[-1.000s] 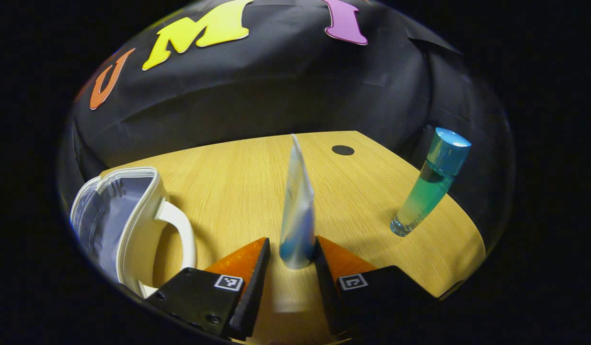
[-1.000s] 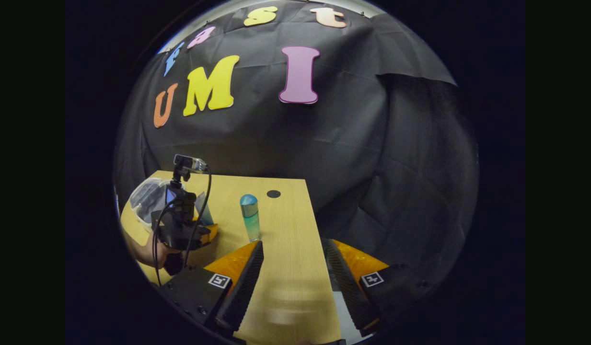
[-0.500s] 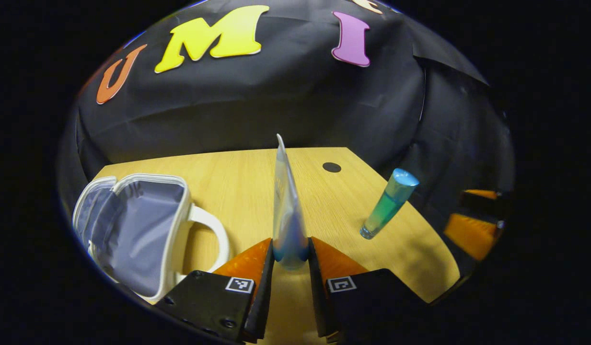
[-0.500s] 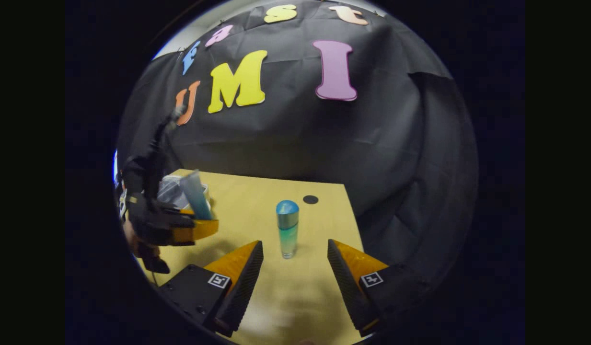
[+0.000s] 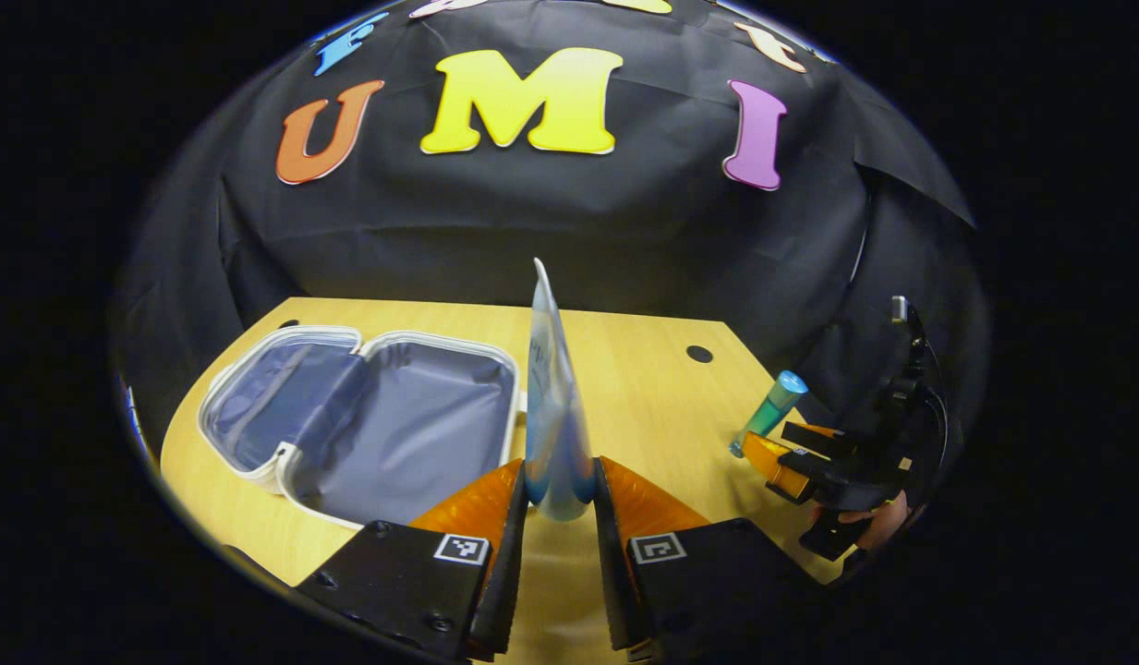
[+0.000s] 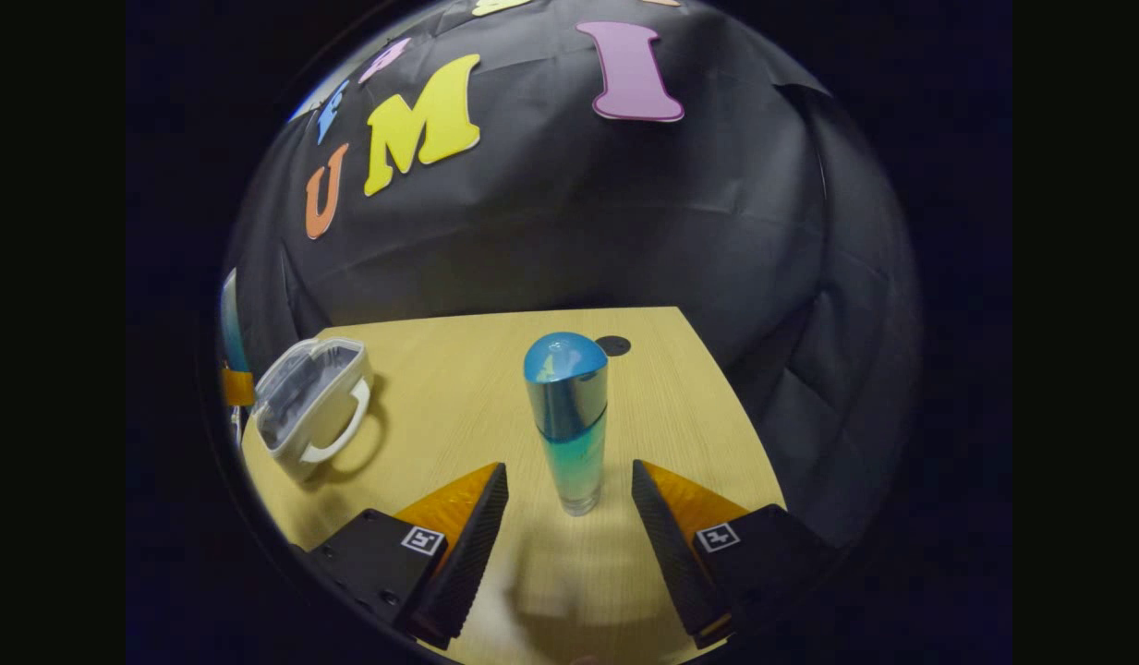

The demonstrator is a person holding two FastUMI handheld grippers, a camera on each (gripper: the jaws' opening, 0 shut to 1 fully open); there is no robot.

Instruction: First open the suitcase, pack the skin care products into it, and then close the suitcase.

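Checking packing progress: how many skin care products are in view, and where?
2: a tube clamped in the left gripper; a blue-capped bottle standing on the table between the open right gripper's fingers.

The left gripper view looks from above the near left of the light wooden surface [image 5: 624, 369] toward the black cloth wall, close over the open white suitcase with grey lining [image 5: 366, 425]. The right gripper view sits lower at the right, facing the same wall, very near the upright blue-capped bottle of green liquid [image 6: 569, 425]. Both views share the surface, suitcase [image 6: 310, 406] and bottle [image 5: 768, 416].
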